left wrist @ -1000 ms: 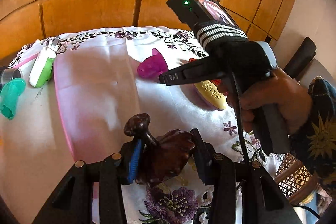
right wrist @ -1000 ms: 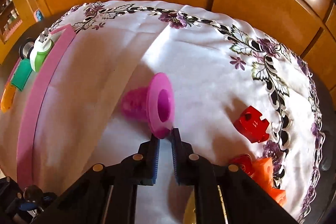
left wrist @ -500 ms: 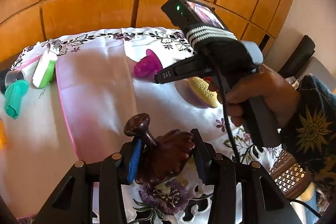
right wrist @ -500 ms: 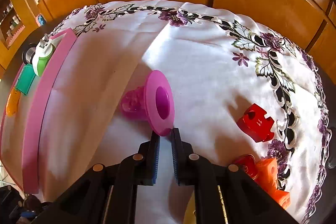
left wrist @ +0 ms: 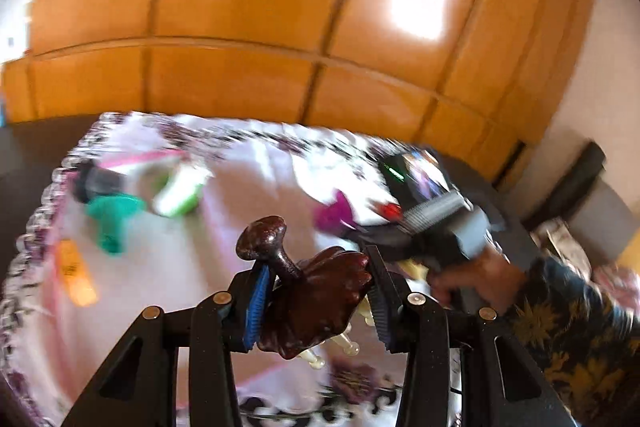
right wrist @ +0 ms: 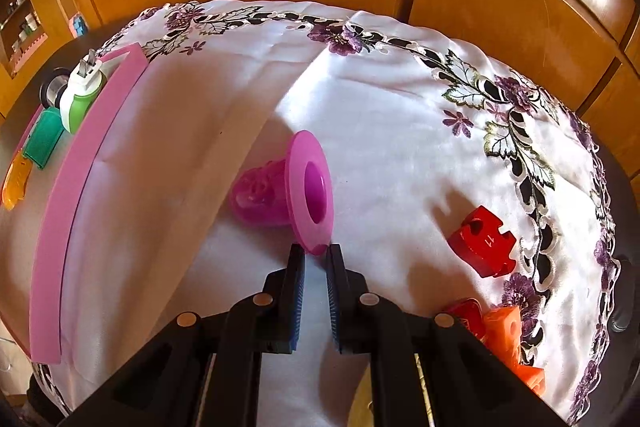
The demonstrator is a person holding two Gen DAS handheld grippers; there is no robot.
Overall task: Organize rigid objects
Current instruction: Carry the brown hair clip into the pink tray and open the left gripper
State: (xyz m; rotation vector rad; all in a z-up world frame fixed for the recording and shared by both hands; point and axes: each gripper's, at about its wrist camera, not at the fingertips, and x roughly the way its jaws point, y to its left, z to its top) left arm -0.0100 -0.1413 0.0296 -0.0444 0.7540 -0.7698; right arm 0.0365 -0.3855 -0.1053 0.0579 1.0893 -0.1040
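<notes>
My left gripper (left wrist: 316, 291) is shut on a dark brown carved wooden piece (left wrist: 312, 291) with a round knob, held up above the white embroidered tablecloth (left wrist: 192, 267). My right gripper (right wrist: 316, 255) is nearly shut, its jaws on either side of the rim of a magenta flanged cup (right wrist: 296, 195) that lies on its side on the cloth; whether the pads press the rim I cannot tell. The right gripper also shows in the left wrist view (left wrist: 360, 231), blurred, beside the magenta cup (left wrist: 332, 215).
A pink frame (right wrist: 76, 183) lies at the left with a green-white plug (right wrist: 80, 95), a teal cup (right wrist: 44, 139), an orange piece (right wrist: 16, 183) and a tape roll (right wrist: 52, 91) inside it. Red (right wrist: 484, 243) and orange (right wrist: 512, 339) puzzle blocks lie right. Wood panelling stands behind.
My left gripper has swung up and left with the wooden piece; its view is now blurred. My right gripper has stayed at the magenta cup's rim.
</notes>
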